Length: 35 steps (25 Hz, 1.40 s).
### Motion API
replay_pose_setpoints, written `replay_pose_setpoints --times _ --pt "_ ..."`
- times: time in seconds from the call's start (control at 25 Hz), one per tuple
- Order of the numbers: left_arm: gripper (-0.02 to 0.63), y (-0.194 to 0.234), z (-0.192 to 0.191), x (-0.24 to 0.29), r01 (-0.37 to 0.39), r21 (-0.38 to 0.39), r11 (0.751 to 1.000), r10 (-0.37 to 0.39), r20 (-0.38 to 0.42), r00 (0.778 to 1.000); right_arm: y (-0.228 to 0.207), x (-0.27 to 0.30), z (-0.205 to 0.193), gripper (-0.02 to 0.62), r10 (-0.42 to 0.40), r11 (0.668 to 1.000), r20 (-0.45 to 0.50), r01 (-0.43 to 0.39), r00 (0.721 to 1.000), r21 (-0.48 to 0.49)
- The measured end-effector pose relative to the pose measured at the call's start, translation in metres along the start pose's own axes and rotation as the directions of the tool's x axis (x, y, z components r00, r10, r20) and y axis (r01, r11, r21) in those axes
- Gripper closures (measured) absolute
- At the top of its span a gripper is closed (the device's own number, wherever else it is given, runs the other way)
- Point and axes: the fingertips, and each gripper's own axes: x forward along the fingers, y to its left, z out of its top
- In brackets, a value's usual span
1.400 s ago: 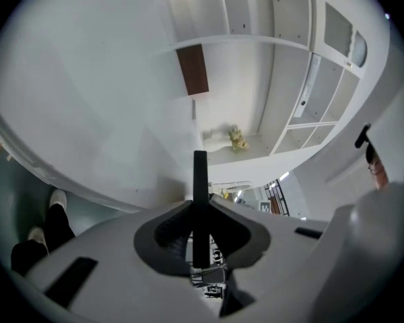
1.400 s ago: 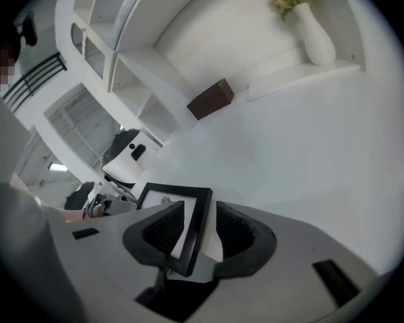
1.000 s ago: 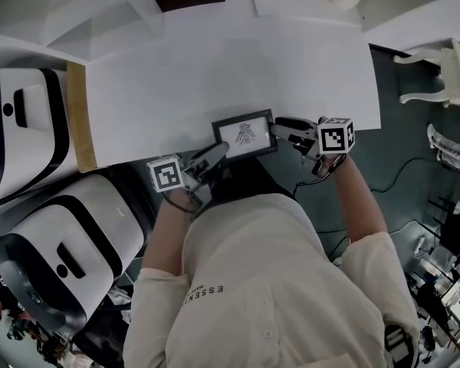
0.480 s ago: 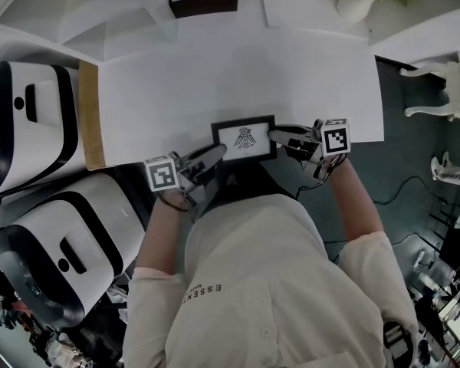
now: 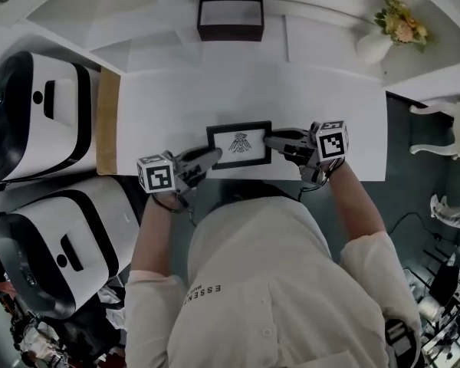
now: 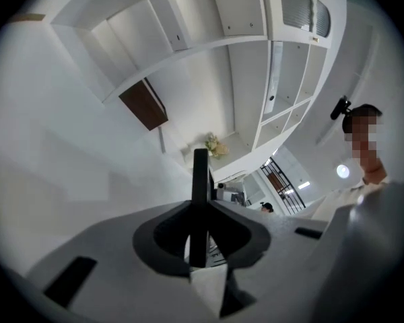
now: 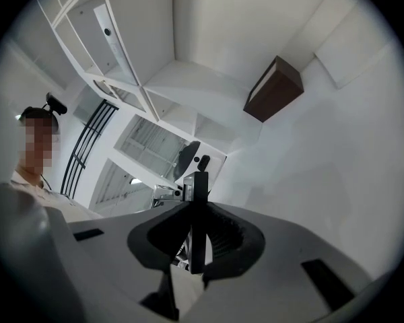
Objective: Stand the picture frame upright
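Gripping the frame (image 5: 239, 145) at both short ends, the person has it over the near edge of the bench (image 5: 161, 98), just in front of their body. The left gripper (image 5: 202, 159) has the frame's left end and the right gripper (image 5: 276, 140) its right end. In each gripper view the frame's dark edge runs straight up between the fingers (image 6: 165, 237), which are clamped on it. The right gripper's fingers have just been closing, and they now press on the frame from both sides.

The printed face looks up at the head view, so the frame lies closer to flat than upright. I cannot tell whether its underside touches the bench.

My reading is that the grasp is made and the tipping-up is the step in hand. The next move calls for both wrists to roll together, bringing the top edge up and away from the body. The bottom edge should then go down further onto the bench, not at the lip. Neither grip should let go until the frame rests steadily on its own.
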Motion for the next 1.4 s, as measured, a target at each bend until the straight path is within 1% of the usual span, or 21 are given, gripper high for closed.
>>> replay_pose_setpoints --times 0.08,0.16,0.24,0.32,0.4,0.56,0.68,0.8,0.92,1.08,1.2,1.4 --pt "0.532 0.003 0.009 -0.003 -0.014 0.017 1.0 0.014 0.015 1.0 0.0 0.006 0.011 0.515 0.0 1.0 -0.028 0.0 1.0 -0.02" --pt "0.532 0.007 0.018 -0.006 -0.026 0.061 0.998 0.025 0.027 0.999 0.0 0.012 0.022 0.515 -0.002 0.999 -0.047 -0.001 0.999 -0.052" --pt "0.532 0.012 0.028 -0.008 -0.048 0.1 0.994 0.045 0.034 0.998 -0.002 0.019 0.033 0.514 -0.009 0.996 -0.056 0.004 0.998 -0.088" --pt "0.532 0.02 0.035 -0.011 -0.069 0.113 0.991 0.066 0.027 0.997 -0.005 0.026 0.039 0.514 -0.023 0.995 -0.056 0.017 0.998 -0.097" --pt "0.531 0.029 0.042 -0.014 -0.086 0.122 0.989 0.085 0.009 0.996 -0.011 0.034 0.044 0.514 -0.048 0.994 -0.047 0.043 0.998 -0.098" --pt "0.53 0.05 0.065 -0.022 -0.12 0.153 0.981 0.125 -0.021 0.992 -0.019 0.053 0.062 0.514 -0.117 0.984 -0.006 0.115 0.993 -0.134" --pt "0.529 0.062 0.081 -0.029 -0.12 0.15 0.981 0.127 -0.038 0.991 -0.023 0.066 0.074 0.514 -0.152 0.98 0.034 0.155 0.988 -0.125" --pt "0.528 0.073 0.095 -0.039 -0.114 0.172 0.979 0.129 -0.079 0.989 -0.026 0.082 0.08 0.514 -0.184 0.975 0.06 0.19 0.981 -0.117" --pt "0.528 0.086 0.11 -0.048 -0.112 0.198 0.974 0.133 -0.097 0.986 -0.031 0.098 0.089 0.512 -0.231 0.962 0.1 0.242 0.968 -0.126" --pt "0.526 0.109 0.129 -0.052 -0.126 0.24 0.962 0.156 -0.11 0.982 -0.045 0.115 0.102 0.512 -0.313 0.931 0.148 0.334 0.938 -0.148" --pt "0.525 0.122 0.142 -0.051 -0.118 0.26 0.958 0.154 -0.121 0.981 -0.057 0.122 0.111 0.512 -0.353 0.915 0.182 0.379 0.918 -0.135" --pt "0.525 0.136 0.158 -0.047 -0.109 0.298 0.948 0.161 -0.156 0.975 -0.074 0.128 0.121 0.511 -0.419 0.885 0.213 0.45 0.882 -0.12"
